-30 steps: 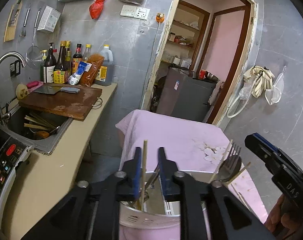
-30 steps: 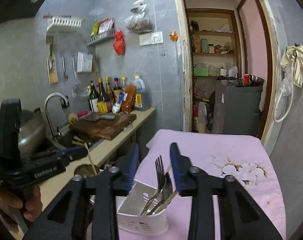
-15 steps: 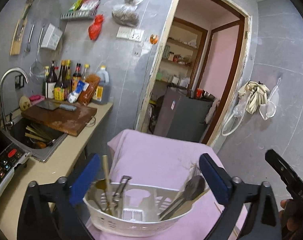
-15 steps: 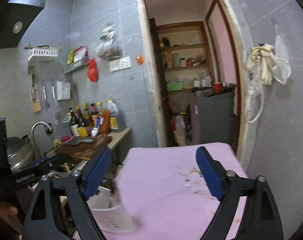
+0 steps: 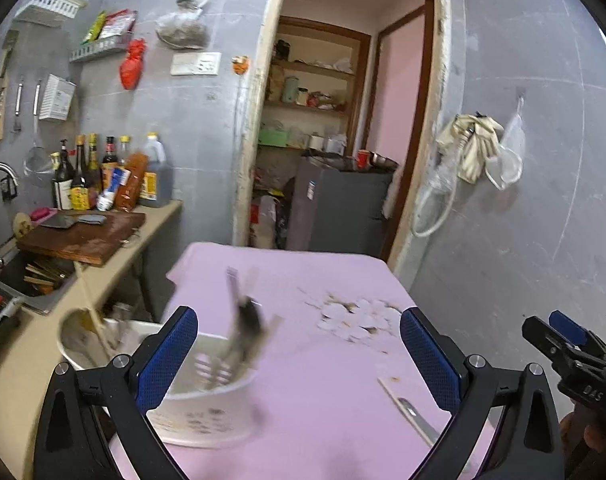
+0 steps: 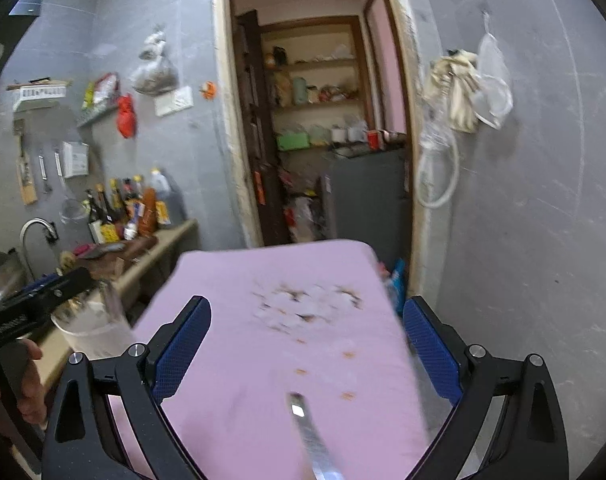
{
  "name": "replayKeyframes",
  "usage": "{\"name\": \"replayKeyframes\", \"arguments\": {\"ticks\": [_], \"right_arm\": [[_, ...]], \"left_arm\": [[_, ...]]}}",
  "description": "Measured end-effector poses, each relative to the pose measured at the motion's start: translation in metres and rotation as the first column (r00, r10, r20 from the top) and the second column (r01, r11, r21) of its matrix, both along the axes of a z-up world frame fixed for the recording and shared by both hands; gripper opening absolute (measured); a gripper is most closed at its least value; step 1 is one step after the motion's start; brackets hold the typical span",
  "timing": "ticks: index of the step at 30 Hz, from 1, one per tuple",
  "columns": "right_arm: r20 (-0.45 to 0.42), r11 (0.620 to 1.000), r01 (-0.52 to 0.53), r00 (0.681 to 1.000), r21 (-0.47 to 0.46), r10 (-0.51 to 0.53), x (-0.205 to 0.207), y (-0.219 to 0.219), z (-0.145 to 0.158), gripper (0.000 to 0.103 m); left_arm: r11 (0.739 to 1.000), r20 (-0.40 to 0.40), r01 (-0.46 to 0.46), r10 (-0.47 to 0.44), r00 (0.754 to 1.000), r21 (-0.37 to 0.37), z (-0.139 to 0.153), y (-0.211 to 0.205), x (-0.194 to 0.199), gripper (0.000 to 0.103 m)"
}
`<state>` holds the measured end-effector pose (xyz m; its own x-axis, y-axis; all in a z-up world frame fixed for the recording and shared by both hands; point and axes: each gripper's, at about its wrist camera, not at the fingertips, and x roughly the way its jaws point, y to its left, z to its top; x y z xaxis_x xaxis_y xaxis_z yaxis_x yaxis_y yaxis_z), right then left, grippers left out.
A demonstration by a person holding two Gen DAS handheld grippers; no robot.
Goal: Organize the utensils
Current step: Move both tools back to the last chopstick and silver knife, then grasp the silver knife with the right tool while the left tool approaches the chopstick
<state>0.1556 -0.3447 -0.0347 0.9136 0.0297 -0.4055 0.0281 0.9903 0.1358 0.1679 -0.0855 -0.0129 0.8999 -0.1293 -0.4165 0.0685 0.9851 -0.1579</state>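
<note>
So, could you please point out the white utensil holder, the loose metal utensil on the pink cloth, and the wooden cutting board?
white utensil holder (image 5: 207, 420), left wrist view, front wall.
metal utensil (image 6: 303, 420), right wrist view, handle.
wooden cutting board (image 5: 83, 238), left wrist view, top face.

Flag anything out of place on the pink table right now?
One metal utensil handle lies loose and flat on the pink tablecloth, apart from the white utensil caddy at the table's left edge, where the other utensils stand. A chopstick-like strip seems to lie beside it. Both grippers are open and empty.
</note>
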Motion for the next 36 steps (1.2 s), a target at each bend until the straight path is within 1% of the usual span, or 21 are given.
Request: {"name": "replayKeyframes", "arguments": {"ticks": [2, 7, 10, 12, 16, 18, 22, 24, 27, 30, 36], "right_arm": [[-0.018, 1.000, 0.008, 1.000, -0.004, -0.008, 0.002, -0.015, -0.007, 0.095], [-0.070, 1.000, 0.001, 0.998, -0.031, -0.003, 0.009, -0.035, -0.028, 0.095], [-0.120, 0.999, -0.013, 0.993, -0.044, 0.008, 0.016, -0.044, -0.047, 0.095], [-0.152, 0.999, -0.026, 0.988, -0.047, 0.018, 0.019, -0.047, -0.062, 0.095], [-0.230, 0.996, -0.076, 0.971, -0.052, 0.062, 0.028, -0.044, -0.097, 0.095], [-0.274, 0.993, -0.109, 0.957, -0.051, 0.091, 0.033, -0.040, -0.114, 0.095], [-0.325, 0.986, -0.149, 0.938, -0.070, 0.119, 0.038, -0.033, -0.141, 0.095], [-0.348, 0.983, -0.163, 0.930, -0.087, 0.123, 0.041, -0.028, -0.152, 0.095], [-0.374, 0.978, -0.183, 0.918, -0.101, 0.133, 0.042, -0.022, -0.163, 0.095], [-0.399, 0.971, -0.214, 0.904, -0.107, 0.155, 0.044, -0.016, -0.166, 0.095], [-0.430, 0.948, -0.282, 0.881, -0.144, 0.197, 0.043, -0.001, -0.167, 0.095]], "left_arm": [[1.000, -0.015, 0.004, -0.004, 1.000, -0.001, -0.006, -0.013, 0.002, 0.102], [1.000, -0.065, 0.001, -0.003, 0.998, -0.023, -0.025, -0.038, 0.011, 0.102], [1.000, -0.106, 0.001, -0.003, 0.994, -0.022, -0.042, -0.052, 0.018, 0.102], [1.000, -0.150, 0.008, -0.011, 0.989, -0.018, -0.056, -0.061, 0.024, 0.102], [0.999, -0.226, 0.020, -0.026, 0.974, -0.028, -0.080, -0.068, 0.037, 0.102], [0.999, -0.270, 0.023, -0.033, 0.962, -0.040, -0.094, -0.069, 0.043, 0.102], [0.998, -0.328, 0.011, -0.028, 0.944, -0.054, -0.113, -0.071, 0.051, 0.102], [0.998, -0.368, 0.008, -0.031, 0.929, -0.065, -0.123, -0.072, 0.056, 0.102], [0.997, -0.399, 0.001, -0.032, 0.916, -0.076, -0.132, -0.074, 0.061, 0.102], [0.997, -0.424, 0.011, -0.042, 0.905, -0.076, -0.139, -0.078, 0.065, 0.102], [0.995, -0.448, 0.039, -0.074, 0.891, -0.087, -0.146, -0.084, 0.068, 0.102]]}}
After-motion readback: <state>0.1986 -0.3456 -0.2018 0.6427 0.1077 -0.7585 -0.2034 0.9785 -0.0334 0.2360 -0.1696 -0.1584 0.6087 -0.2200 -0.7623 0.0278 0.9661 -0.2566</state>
